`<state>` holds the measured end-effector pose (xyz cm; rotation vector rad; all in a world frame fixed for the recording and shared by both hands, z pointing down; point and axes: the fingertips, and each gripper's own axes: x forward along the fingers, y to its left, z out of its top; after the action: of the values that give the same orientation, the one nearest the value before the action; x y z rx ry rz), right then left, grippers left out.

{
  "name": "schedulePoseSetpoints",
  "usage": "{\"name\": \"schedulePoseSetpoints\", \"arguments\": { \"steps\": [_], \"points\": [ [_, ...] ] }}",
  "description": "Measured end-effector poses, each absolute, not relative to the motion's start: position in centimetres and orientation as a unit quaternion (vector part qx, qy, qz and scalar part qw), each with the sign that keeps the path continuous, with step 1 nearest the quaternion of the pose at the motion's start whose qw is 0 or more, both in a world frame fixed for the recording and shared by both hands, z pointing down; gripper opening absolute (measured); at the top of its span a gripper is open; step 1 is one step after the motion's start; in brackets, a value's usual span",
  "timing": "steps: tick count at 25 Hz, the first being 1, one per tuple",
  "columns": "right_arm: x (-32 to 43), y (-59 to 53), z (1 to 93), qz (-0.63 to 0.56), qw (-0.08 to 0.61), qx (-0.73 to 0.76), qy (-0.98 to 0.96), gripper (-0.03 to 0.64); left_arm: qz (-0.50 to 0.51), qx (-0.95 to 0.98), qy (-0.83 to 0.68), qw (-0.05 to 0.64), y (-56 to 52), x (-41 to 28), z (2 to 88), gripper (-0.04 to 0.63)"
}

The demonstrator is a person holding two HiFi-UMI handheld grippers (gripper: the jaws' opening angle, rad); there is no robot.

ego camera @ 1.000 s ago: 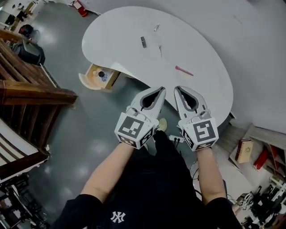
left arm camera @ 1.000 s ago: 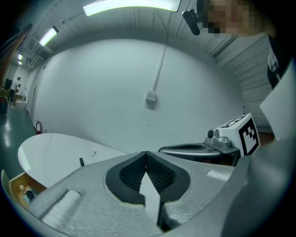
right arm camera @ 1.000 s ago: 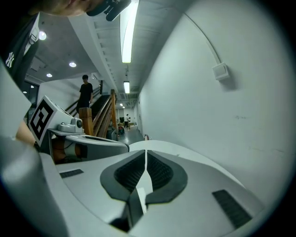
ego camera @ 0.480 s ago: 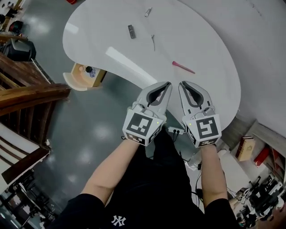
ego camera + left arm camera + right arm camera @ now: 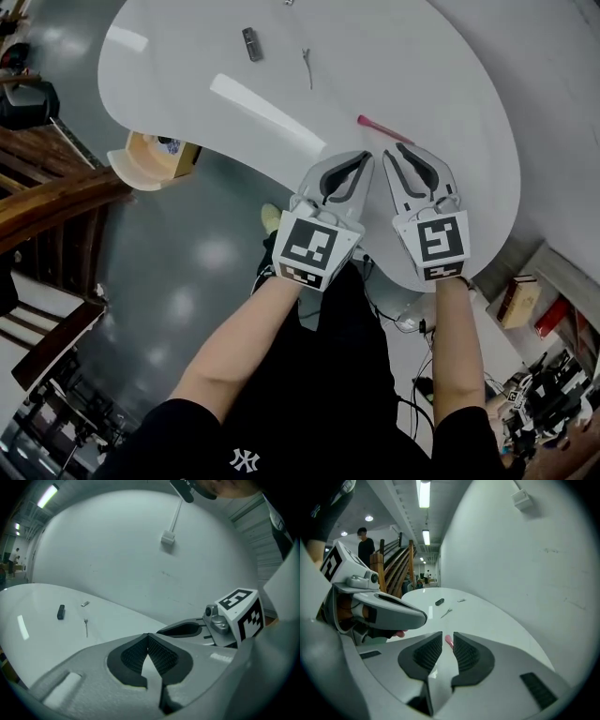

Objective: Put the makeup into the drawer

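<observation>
I hold both grippers side by side over the near edge of a white curved table (image 5: 441,84). The left gripper (image 5: 364,157) (image 5: 148,637) has its jaws together at the tips, with nothing between them. The right gripper (image 5: 394,150) (image 5: 447,637) has its jaws a narrow slit apart and grips nothing. Through that slit I see a pink makeup stick (image 5: 378,123) (image 5: 449,641) lying on the table just ahead of the right gripper's tips. Farther ahead and to the left of both grippers lies a thin metal tool (image 5: 307,67) (image 5: 86,626) (image 5: 446,613). Beyond it is a small black tube (image 5: 250,44) (image 5: 61,612) (image 5: 439,602), and near that a tiny silver piece (image 5: 85,604) (image 5: 461,600). Well off to the left of the left gripper, an open wooden drawer (image 5: 141,157) juts from under the table's edge; it holds small things I cannot make out.
</observation>
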<state>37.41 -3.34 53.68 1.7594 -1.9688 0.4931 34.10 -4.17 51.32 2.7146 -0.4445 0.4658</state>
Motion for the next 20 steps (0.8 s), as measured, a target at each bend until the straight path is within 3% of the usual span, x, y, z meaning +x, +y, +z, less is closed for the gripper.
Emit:
{"name": "schedulePoseSetpoints", "arguments": {
  "steps": [11,20],
  "points": [
    [39.6,-5.3,59.2,0.158,0.341,0.563,-0.736,0.092,0.182,0.948,-0.176,0.193,-5.0,35.7,54.5,0.009],
    [39.7,-5.3,61.2,0.178,0.371,0.523,-0.746,0.098,0.190,0.942,-0.185,0.206,-5.1,35.5,55.6,0.009]
  ]
}}
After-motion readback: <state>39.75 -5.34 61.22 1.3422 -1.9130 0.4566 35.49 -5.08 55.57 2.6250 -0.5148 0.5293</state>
